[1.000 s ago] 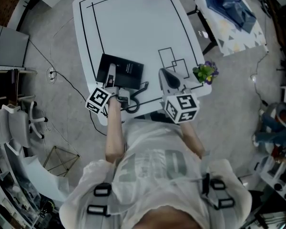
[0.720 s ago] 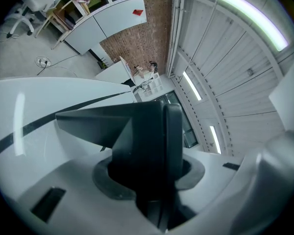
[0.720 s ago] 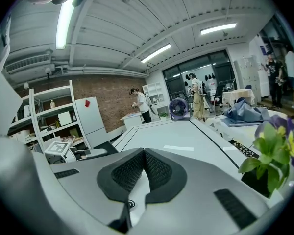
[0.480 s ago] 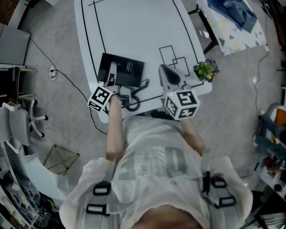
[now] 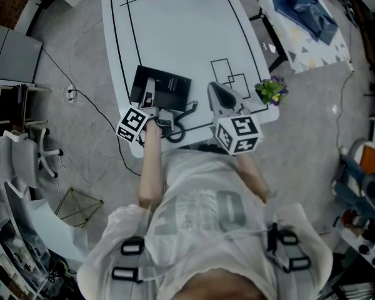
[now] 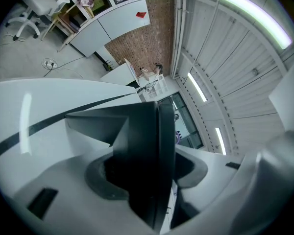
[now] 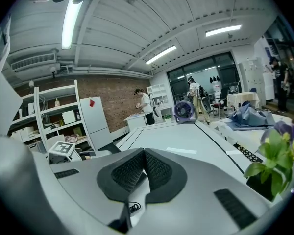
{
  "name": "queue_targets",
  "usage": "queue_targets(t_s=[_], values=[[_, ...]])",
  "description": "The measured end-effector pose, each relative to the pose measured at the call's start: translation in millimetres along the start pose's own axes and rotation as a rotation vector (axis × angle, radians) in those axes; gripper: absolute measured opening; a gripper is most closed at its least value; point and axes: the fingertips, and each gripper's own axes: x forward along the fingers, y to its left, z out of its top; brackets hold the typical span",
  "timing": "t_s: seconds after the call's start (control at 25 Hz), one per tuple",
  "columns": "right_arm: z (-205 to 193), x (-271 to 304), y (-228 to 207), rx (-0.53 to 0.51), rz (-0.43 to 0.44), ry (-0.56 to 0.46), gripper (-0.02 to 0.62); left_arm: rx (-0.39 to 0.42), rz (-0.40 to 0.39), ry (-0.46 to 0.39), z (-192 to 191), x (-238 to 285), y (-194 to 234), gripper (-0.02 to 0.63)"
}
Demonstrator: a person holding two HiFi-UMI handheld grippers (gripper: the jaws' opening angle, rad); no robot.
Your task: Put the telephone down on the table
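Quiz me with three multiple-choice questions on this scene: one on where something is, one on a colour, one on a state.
1. The telephone lies on the table's: A near-left part; B far-right corner; C middle.
2. The plant's flowers are: A red; B purple; C white.
3. The right tongs are: A wide open; B shut on the plant; C shut, empty.
Answers: 1 A, it sits by the near-left edge. 2 B, purple blooms show. 3 C, pads meet with nothing between.
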Motion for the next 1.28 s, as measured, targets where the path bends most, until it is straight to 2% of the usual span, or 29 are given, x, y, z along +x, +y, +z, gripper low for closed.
queue_targets(t_s=[0.16, 0.4, 0.76, 0.92, 1.16, 1.28], values=[[0, 0, 2, 0.0, 0.009, -0.005, 0.008, -0.013, 0.02, -0.001, 2, -5, 4, 0.235], [-2, -6, 6, -0.004, 0.024, -0.006, 0.008, -0.001, 0.031, -0.019, 5, -23, 6, 0.239], [-3, -10, 1, 0.004, 0.013, -0.014, 0.008, 0.062, 0.053, -0.033, 9, -54, 6, 0.239], [-1, -9, 4, 0.004, 0.028, -0.017, 0.008, 0.072, 0.072, -0.074, 17, -71, 7, 0.239], [2, -3, 16, -0.005, 0.067, -0.023, 0.008, 0.199, 0.139, -0.165, 53, -105, 3, 0.239], [9, 1, 24, -0.014, 0.089, -0.034, 0.008, 0.345, 0.161, -0.204, 78, -119, -16, 0.239]])
